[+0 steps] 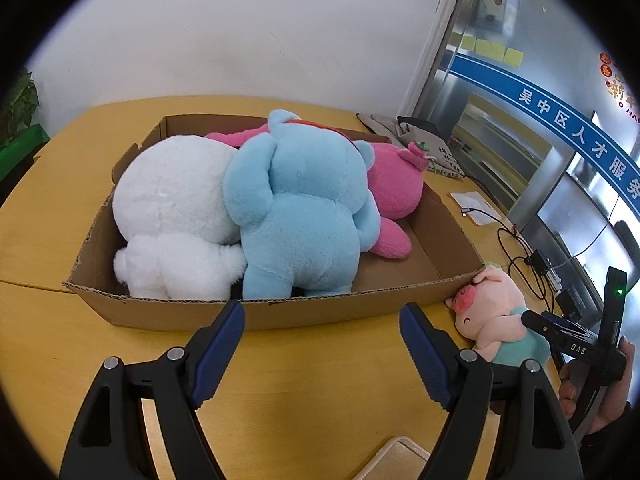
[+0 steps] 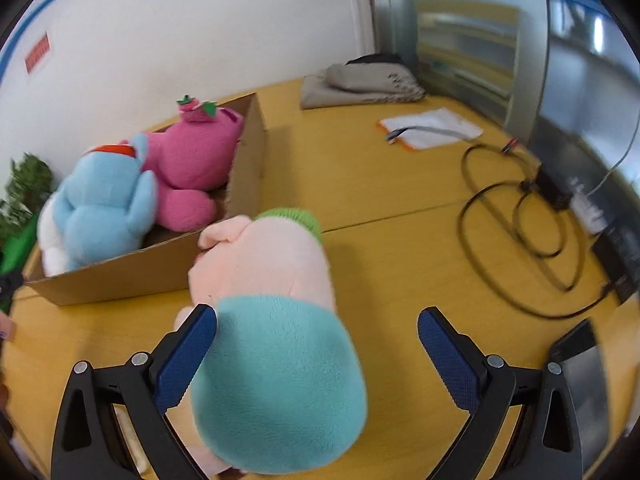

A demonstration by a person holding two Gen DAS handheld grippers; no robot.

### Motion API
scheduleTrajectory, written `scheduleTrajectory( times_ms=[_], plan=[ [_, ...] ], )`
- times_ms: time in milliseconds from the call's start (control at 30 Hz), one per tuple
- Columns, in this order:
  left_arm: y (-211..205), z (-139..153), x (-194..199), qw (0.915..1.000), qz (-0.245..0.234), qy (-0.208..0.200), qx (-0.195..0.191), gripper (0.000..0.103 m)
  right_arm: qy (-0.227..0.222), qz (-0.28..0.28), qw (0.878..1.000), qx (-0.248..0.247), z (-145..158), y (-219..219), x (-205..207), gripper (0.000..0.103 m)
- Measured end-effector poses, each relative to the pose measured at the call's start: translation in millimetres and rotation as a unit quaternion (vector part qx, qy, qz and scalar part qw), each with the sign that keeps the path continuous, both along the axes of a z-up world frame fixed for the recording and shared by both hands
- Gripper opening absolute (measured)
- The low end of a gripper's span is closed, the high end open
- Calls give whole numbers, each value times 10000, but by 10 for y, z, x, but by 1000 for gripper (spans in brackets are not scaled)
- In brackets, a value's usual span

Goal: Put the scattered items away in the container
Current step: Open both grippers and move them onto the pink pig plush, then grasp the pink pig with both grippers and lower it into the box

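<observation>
A cardboard box (image 1: 256, 312) sits on the yellow table and holds a white plush (image 1: 172, 208), a blue plush (image 1: 300, 208) and a pink plush (image 1: 396, 188). My left gripper (image 1: 322, 314) stands open just before the box's near wall, nothing between its fingers. Outside the box, by its right corner, lies a small pink pig plush (image 1: 488, 308) with a teal body (image 2: 276, 380). My right gripper (image 2: 316, 320) is open around that pig: the left pad is at its side, the right pad well apart. A hand (image 1: 576, 384) holds this gripper.
A folded grey cloth bag (image 2: 360, 84) lies at the back by the wall. White paper (image 2: 436, 126), looped black cables (image 2: 504, 216) and black devices (image 1: 540, 260) cover the right side near a glass partition. A dark phone (image 2: 580, 364) lies near right. A green plant (image 1: 16, 104) stands far left.
</observation>
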State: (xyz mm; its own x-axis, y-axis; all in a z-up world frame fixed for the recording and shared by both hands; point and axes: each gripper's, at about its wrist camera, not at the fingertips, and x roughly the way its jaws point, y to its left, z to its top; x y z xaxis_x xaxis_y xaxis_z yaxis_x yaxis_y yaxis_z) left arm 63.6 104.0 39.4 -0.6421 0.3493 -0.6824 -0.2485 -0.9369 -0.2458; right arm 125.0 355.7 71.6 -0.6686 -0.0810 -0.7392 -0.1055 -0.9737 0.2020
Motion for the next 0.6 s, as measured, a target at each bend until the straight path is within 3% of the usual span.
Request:
scheduleTrajectory(
  times_ms=[133,200,300,467,600],
  plan=[
    [79,-52,11,9999,-73,-148,16,80,-70,806,9967,20,-47,-377,-9,85],
    [92,-76,33,9997,-123,-213,72,80,-47,848,9953,474,-53,-582,33,86],
    [120,-120,54,9994,-204,-266,117,80,-59,961,9925,751,-59,-764,104,84],
    [249,-207,67,9969,-545,-459,318,80,-15,1602,9866,309,-40,-912,300,76],
    [362,-309,31,9923,-863,-685,572,80,85,2081,9772,401,-68,-1162,401,76]
  ],
)
